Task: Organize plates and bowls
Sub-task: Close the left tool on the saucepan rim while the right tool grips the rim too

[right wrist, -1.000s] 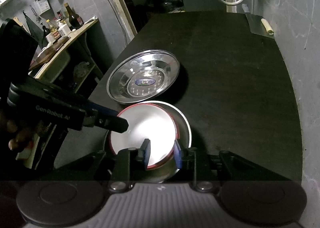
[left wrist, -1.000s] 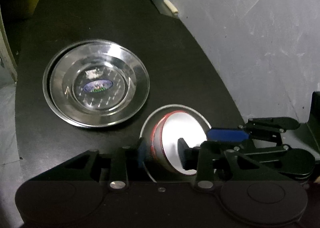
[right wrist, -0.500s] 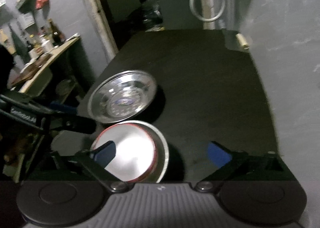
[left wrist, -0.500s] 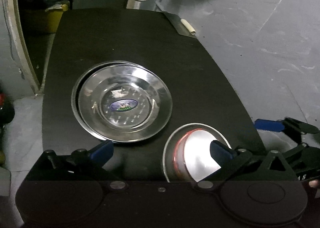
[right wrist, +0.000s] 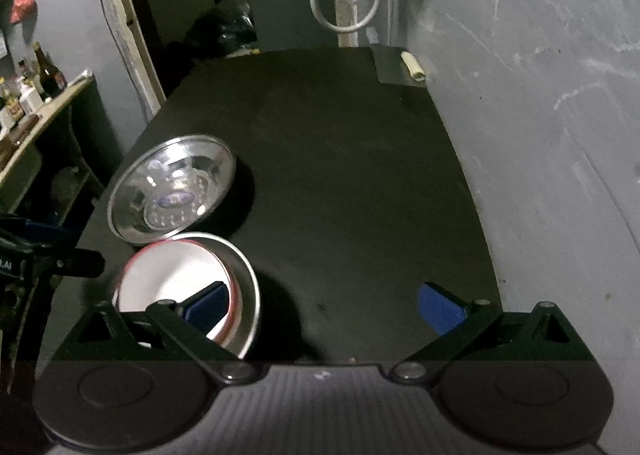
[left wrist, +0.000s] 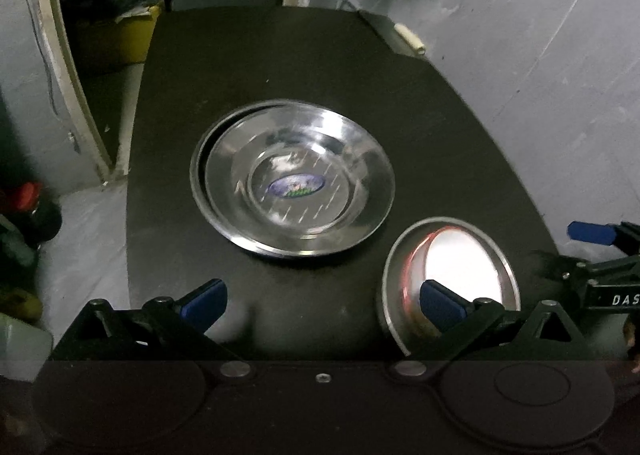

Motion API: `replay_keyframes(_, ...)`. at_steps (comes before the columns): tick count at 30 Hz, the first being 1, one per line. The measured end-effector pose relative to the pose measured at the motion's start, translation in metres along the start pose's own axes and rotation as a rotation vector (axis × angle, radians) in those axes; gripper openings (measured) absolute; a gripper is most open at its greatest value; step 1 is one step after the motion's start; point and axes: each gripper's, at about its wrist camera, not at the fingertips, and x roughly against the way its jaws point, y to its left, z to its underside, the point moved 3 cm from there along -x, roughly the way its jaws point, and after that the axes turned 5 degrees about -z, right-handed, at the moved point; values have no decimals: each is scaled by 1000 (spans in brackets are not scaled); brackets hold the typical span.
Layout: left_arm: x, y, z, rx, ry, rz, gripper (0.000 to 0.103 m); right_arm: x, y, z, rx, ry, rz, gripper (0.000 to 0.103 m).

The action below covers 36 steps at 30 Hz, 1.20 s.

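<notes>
Two stacked steel plates [left wrist: 292, 179] [right wrist: 172, 195] lie on the black table [left wrist: 320, 75], the upper one with a blue sticker in its middle. Beside them stands a steel bowl [left wrist: 506, 267] [right wrist: 250, 295] with a red-rimmed white bowl [left wrist: 460, 259] [right wrist: 176, 279] nested inside. My left gripper [left wrist: 322, 301] is open above the table's near edge, and its right finger [left wrist: 440, 303] overlaps the bowls. My right gripper [right wrist: 324, 307] is open too, its left finger [right wrist: 208, 305] over the white bowl. Neither holds anything. Each gripper shows at the edge of the other's view.
A grey wall [right wrist: 560, 135] runs along the table's right side. A small pale roll [left wrist: 408, 37] [right wrist: 414, 65] lies at the far right corner. A white hose loop [right wrist: 344, 3] hangs behind the table. A yellow bin [left wrist: 116, 35] and a shelf with bottles [right wrist: 36, 87] stand left.
Both grippers were closed around the nested bowls' rim a second ago. They have opened wide and tilted upward, leaving the bowls standing on the table.
</notes>
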Motion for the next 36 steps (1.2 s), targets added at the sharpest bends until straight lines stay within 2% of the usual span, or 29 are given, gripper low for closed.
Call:
replay_keyframes(9,-8,-7,5,-28,45,-18,102,-8,1,8,5,65,8,103)
replay_keyframes(23,-27,-22,16,-93,120,-65,102,-24,12,12,91,149,4,103)
replay_keyframes(26,-29,-25,18,-105,125,-63,96,-26,15,12,115,157,-2,102)
replay_keyframes(31,-28,-26,17,-108,113,-60,88,-23,18,11,125,155,-74,82)
replay_keyframes(34,-28,-26,15,-99,106,-36,78,-23,20,11,126,155,-115,70)
replay_keyframes(36,-28,-27,14,-94,103,-13,69,-23,22,10,123,158,-138,62)
